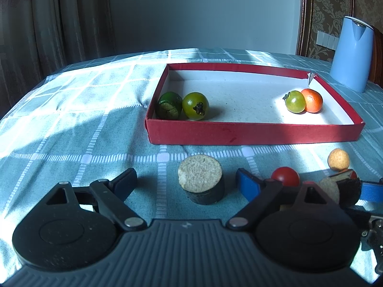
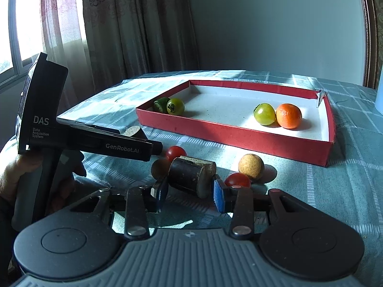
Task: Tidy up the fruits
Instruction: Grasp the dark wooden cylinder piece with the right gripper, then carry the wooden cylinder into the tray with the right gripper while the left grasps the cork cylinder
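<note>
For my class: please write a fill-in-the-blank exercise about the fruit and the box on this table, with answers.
The red box holds ___ pieces of fruit.
The orange touches a ___ tomato.
Outside the box lie ___ red tomatoes.
The kettle is coloured ___.
Missing words: four, green, two, blue.

The right gripper [image 1: 373, 195] is mostly off the right edge in the left wrist view, just one blue finger pad showing. The dark cork cylinder [image 1: 344, 191] there sits half behind the left gripper's arm. In the right wrist view the cut green fruit [image 2: 160, 104] hides behind the red tray [image 2: 239, 135] wall, and the upright cork piece [image 2: 134, 131] peeks from behind the left gripper [image 2: 156, 149] body. The blue kettle [image 2: 379, 95] is cropped to a sliver.
</note>
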A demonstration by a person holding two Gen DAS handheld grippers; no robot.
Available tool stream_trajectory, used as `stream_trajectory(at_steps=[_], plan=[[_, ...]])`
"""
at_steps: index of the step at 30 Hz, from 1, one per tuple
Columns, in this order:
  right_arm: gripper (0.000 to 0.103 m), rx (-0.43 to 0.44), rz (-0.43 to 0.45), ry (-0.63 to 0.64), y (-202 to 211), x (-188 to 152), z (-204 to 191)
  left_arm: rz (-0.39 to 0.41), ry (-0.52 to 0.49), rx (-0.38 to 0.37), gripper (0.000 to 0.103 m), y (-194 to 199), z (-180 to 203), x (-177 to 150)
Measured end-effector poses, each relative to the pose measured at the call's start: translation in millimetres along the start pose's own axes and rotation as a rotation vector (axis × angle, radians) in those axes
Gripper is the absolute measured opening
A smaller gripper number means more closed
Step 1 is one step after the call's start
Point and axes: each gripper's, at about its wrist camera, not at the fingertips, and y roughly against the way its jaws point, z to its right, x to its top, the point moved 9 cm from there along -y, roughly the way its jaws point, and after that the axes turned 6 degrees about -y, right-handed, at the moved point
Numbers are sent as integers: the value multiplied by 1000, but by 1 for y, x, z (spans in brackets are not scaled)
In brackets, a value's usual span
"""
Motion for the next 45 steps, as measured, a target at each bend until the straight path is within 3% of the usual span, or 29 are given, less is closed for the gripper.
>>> stream_trajectory(at_steps=[9, 15, 22, 27, 45], plan=[[39, -3, 6, -11, 0, 2, 1, 17, -17, 4, 72, 3, 2, 2], [39, -4, 6, -19, 1, 2, 2, 20, -24, 2, 68, 4, 3, 2], [39, -4, 11, -23, 1, 3, 3, 32, -48, -14, 55, 6, 9, 3], [39, -5, 12, -23, 1, 3, 3, 42, -71, -35, 38, 8, 14, 3], [39, -16, 53, -16, 7, 9, 4, 44, -65, -32, 36, 10, 13, 3]])
